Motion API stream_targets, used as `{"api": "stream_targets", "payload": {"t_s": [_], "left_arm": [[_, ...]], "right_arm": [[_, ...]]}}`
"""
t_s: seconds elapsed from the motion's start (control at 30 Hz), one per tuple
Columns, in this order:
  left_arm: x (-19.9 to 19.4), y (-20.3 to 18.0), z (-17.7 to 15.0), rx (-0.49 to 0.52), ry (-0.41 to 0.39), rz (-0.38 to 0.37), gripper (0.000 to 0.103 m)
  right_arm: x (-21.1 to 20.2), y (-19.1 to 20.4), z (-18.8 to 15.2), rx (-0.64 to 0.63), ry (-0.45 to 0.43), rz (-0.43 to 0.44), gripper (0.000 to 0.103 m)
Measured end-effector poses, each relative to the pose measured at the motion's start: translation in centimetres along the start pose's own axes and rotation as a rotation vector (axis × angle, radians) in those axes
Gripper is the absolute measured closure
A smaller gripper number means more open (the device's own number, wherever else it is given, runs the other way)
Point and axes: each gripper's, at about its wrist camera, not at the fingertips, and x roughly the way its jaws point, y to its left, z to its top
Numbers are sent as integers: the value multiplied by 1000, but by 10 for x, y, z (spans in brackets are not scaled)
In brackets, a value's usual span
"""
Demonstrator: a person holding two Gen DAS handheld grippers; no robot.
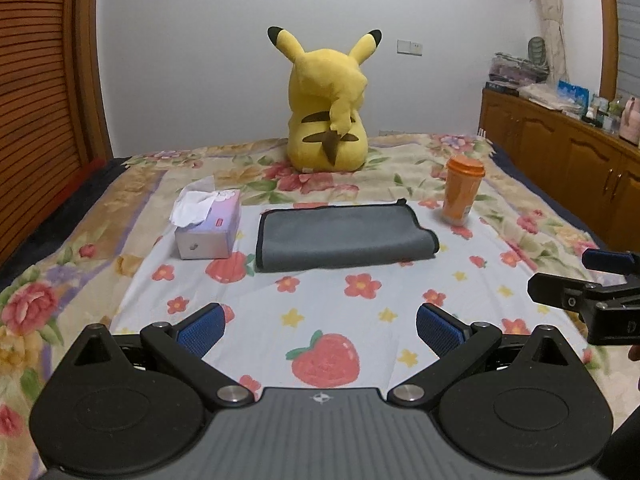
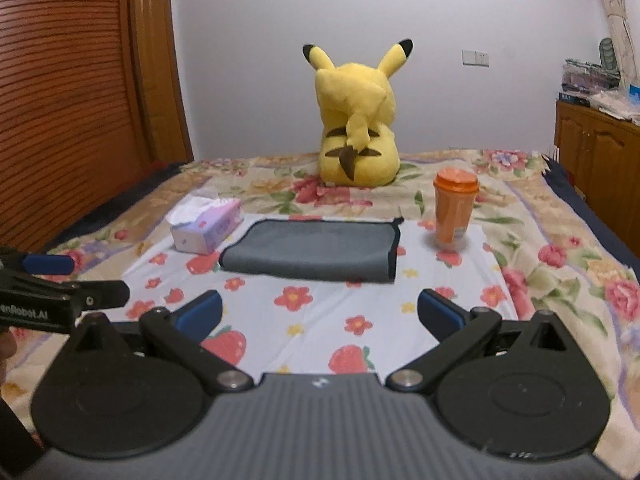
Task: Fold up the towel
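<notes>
Grey towel (image 1: 346, 236) flat on the white fruit-print sheet (image 1: 320, 312) atop the bed, already doubled once by the look of the layered right edge; black-piped border along the left and far sides in the left wrist view. Roughly rectangular, long axis across the bed. Apart from both grippers, nothing touching it.

Tissue box (image 1: 208, 226) just beside the towel's left end, not touching. Orange lidded cup (image 1: 462, 190) near the far right corner, upright, apart from the cloth. Yellow plush toy (image 1: 330, 112) well behind, back turned.

Left gripper (image 1: 320, 330): fingers spread wide, holding nothing, hovering over the sheet short of the towel's near edge. Right gripper (image 2: 320, 314): same, fingers spread, empty, level with the left.

Step judged in hand: approach for the next fold. To do well:
- Take the two corners of one short end, one gripper each, pinching all layers together so the lower ply does not lag.
- Lift only enough to clear the cloth; carry across evenly, edges matched to the opposite end.
- If starting from the right end, keep clear of the cup: tall, narrow, likely to tip on soft bedding.
- Release after the edge lies flat, not before.

Risk noted: soft mattress may let fingers dig into the sheet and pinch it along with the towel.
</notes>
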Motion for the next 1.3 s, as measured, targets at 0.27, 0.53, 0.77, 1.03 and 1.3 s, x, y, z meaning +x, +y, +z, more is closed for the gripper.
{"api": "stream_targets", "payload": {"t_s": [0.27,0.53,0.77,1.03,1.3], "left_arm": [[8,4,-14,-38,2,4,0],[11,5,-19,-21,-3,14,0],[7,5,-19,-21,-40,17,0],[-1,9,-14,-38,-84,20,0],[-6,9,-12,-26,-119,34,0]], "right_arm": [[15,-1,-14,3,32,-20,0],[19,5,-22,-38,57,-33,0],[18,4,-22,-36,46,-51,0],[11,-4,-21,4,-6,-81,0],[6,-8,-19,22,-50,-96,0]]}}
